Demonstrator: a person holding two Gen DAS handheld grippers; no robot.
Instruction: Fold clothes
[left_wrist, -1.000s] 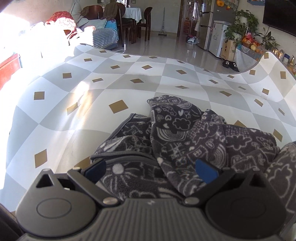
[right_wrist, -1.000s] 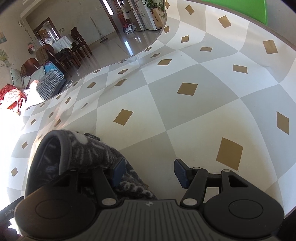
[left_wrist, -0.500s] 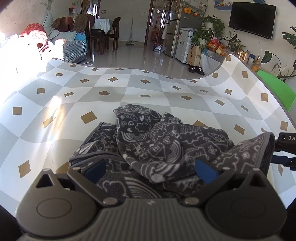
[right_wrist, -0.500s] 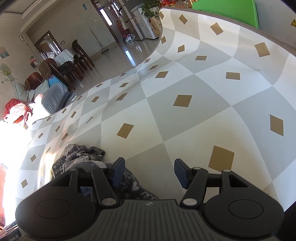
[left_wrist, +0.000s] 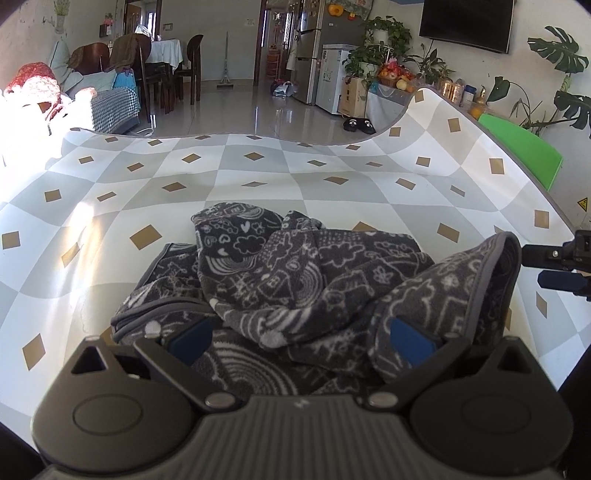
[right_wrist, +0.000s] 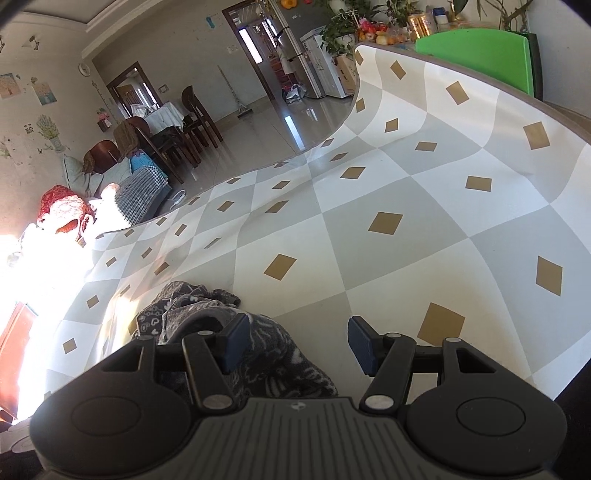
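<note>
**A:** So where's the clothing at right now?

**B:** It's a dark grey fleece garment with white doodle print (left_wrist: 303, 280), lying in a crumpled heap on the table with the grey-and-white checked cloth with gold diamonds (left_wrist: 258, 173). It sits near the front edge, nowhere close to flat. One grey-trimmed edge stands up in a hump on the right side of the pile.

**A:** And the grippers?

**B:** The left gripper (left_wrist: 299, 336) is right over the heap, blue-padded jaws spread wide, with fabric bunched between and under them. Doesn't look like it's pinching anything. The right gripper (right_wrist: 293, 341) is off at the pile's right side, jaws also apart, nothing between them but bare tablecloth. Its left finger (right_wrist: 232, 341) is up against the fleece; can't tell if it's truly touching.

**A:** Anything else nearby?

**B:** A bright green chair back (right_wrist: 476, 55) behind the table's far corner.
</note>
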